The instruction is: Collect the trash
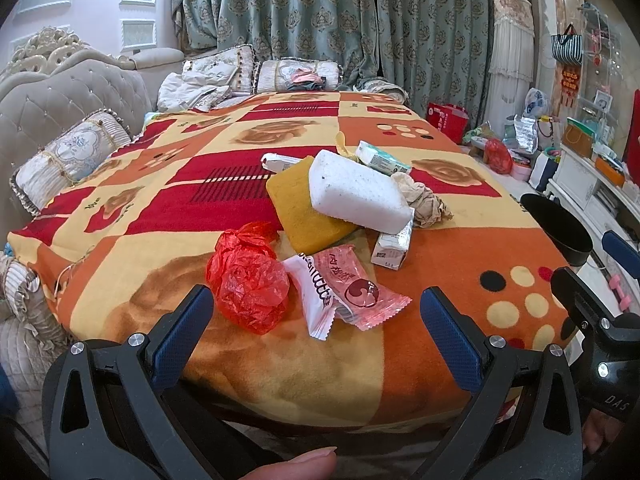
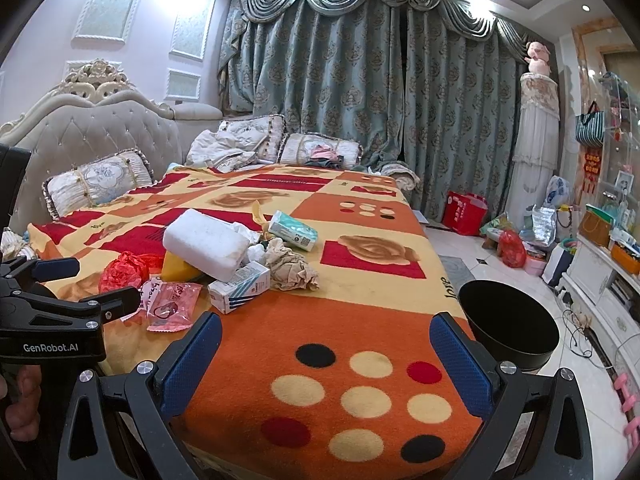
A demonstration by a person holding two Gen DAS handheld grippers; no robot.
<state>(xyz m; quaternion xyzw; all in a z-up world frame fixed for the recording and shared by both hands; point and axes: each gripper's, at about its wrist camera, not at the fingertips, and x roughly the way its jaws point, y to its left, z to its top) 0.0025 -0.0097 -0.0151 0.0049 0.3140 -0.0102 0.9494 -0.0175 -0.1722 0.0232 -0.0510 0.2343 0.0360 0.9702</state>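
Left gripper (image 1: 316, 324) jaws spread wide over pink wrapper (image 1: 347, 291), right gripper (image 2: 326, 364) jaws released above blanket (image 2: 360, 308)

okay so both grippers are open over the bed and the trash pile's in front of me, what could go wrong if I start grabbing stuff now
1. The white foam block lies tilted on the yellow sponge and the small carton; pulling either out from under it will likely make it slide.
2. The red plastic bag and pink snack wrapper are thin and crinkly, so the left gripper may pinch the blanket too.
3. The black bin sits off the bed's edge; a loose drop could miss.
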